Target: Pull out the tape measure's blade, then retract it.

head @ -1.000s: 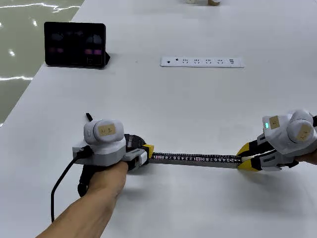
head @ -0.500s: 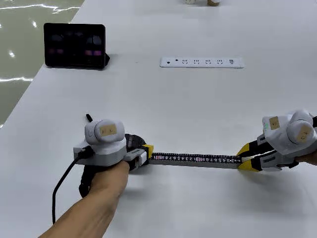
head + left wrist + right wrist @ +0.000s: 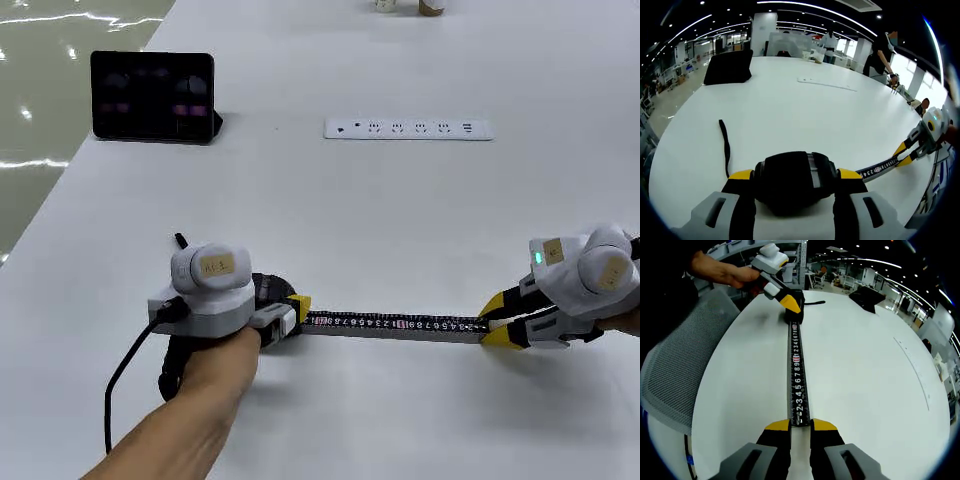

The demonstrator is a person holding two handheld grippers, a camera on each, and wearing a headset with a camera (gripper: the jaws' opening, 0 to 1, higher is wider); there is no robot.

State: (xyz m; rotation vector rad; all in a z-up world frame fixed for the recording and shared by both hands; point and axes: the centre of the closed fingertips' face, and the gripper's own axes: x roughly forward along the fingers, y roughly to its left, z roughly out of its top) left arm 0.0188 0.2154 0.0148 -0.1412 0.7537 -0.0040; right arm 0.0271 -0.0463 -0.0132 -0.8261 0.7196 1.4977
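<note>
Black rounded plastic tape-measure case [image 3: 268,290] sits at near left of the white tabletop [image 3: 400,220], clamped sideways btwn the yellow-tipped left tongs [image 3: 290,310]. In the left gripper view the case [image 3: 792,177] bulges out btwn both jaws, which press its flanks, so these tongs are clenched on it. A person's hand [image 3: 220,360] grips that tool from behind, w/ a black cable [image 3: 125,375] looping off its near-left side.

Blade [image 3: 395,323] is pulled out of the case's right side and runs straight and taut, low along the tabletop, to near right. It's a dark strip w/ white numerals and a red mark partway along; in the right gripper view the digits [image 3: 798,375] climb away from the tongs toward the case. Can't tell if the blade touches the tabletop.

Right tongs [image 3: 493,322], also yellow-tipped, are closed down on the blade's free end, jaws pinched w/ the strip btwn them.

A thin black strap [image 3: 724,145] lies loose on the tabletop just beyond the case. Far left stands a black tablet [image 3: 152,95], propped up, screen dim. A flat white power strip [image 3: 408,128] lies far centre, well apart from the tape.
</note>
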